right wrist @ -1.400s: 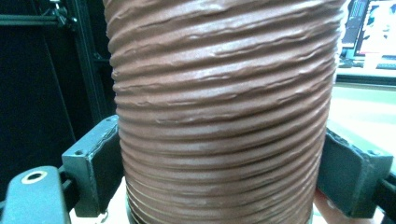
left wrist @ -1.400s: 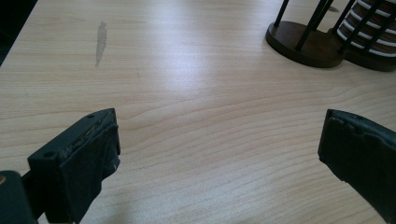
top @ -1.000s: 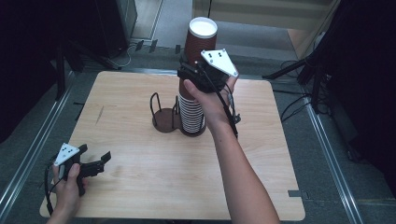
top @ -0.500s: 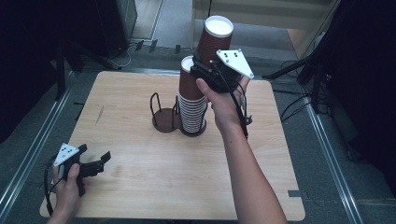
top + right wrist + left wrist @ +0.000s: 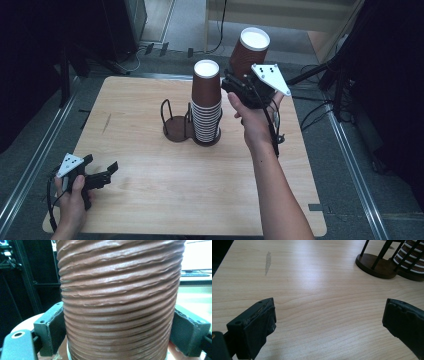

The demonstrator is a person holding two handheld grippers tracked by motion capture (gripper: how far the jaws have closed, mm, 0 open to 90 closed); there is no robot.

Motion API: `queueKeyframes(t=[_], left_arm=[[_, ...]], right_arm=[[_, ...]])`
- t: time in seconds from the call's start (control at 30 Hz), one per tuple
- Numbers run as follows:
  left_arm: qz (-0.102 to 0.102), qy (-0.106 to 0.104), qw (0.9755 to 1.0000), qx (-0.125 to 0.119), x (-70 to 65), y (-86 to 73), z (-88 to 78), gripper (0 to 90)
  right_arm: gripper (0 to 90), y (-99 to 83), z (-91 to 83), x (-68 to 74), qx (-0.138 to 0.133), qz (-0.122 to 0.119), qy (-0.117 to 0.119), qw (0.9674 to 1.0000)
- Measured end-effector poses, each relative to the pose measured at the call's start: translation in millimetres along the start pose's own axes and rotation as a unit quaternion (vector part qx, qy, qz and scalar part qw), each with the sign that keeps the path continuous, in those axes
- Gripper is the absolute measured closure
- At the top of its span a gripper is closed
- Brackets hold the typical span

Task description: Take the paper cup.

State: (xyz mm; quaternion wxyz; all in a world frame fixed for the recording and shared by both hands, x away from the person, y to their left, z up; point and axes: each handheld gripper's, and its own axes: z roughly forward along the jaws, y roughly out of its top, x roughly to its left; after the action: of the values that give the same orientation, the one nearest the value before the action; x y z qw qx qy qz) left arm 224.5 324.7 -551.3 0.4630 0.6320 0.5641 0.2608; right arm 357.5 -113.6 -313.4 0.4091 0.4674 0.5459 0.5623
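My right gripper (image 5: 239, 84) is shut on a brown ribbed paper cup (image 5: 247, 53), held bottom-up in the air to the right of and above the stack. That cup's ribbed wall (image 5: 120, 297) sits tight between the two jaws in the right gripper view. A stack of upturned brown cups (image 5: 206, 102) stands in a dark wire cup holder (image 5: 175, 126) at the table's middle. Low at the front left, my left gripper (image 5: 102, 174) stays open just over the wood (image 5: 319, 302), nothing between its jaws.
The holder's left ring (image 5: 374, 261) is empty. The wooden table (image 5: 150, 185) has bare room in front and to the right. Cables and metal rails run along the floor beside it. A dark smudge (image 5: 268, 262) marks the wood at the left.
My right gripper has lifted the top cup off the stack and carried it up and to the right. The left gripper has stayed put.
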Motion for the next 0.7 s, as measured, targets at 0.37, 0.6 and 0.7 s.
queueKeyframes(t=[0.37,0.6,0.7], left_arm=[[-0.001,0.002,1.0,-0.003,-0.1,-0.3,-0.1,0.0],[-0.003,0.001,1.0,-0.003,0.2,-0.3,0.0,0.0],[-0.003,0.001,1.0,-0.003,0.3,-0.2,0.0,0.0]], right_arm=[[12.3,-16.3,-10.1,-12.3,0.004,-0.007,-0.011,0.9999],[12.2,-28.7,-19.8,-16.5,0.008,-0.018,-0.02,0.9996],[12.3,-35.4,-23.4,-18.0,0.013,-0.023,-0.022,0.9994]])
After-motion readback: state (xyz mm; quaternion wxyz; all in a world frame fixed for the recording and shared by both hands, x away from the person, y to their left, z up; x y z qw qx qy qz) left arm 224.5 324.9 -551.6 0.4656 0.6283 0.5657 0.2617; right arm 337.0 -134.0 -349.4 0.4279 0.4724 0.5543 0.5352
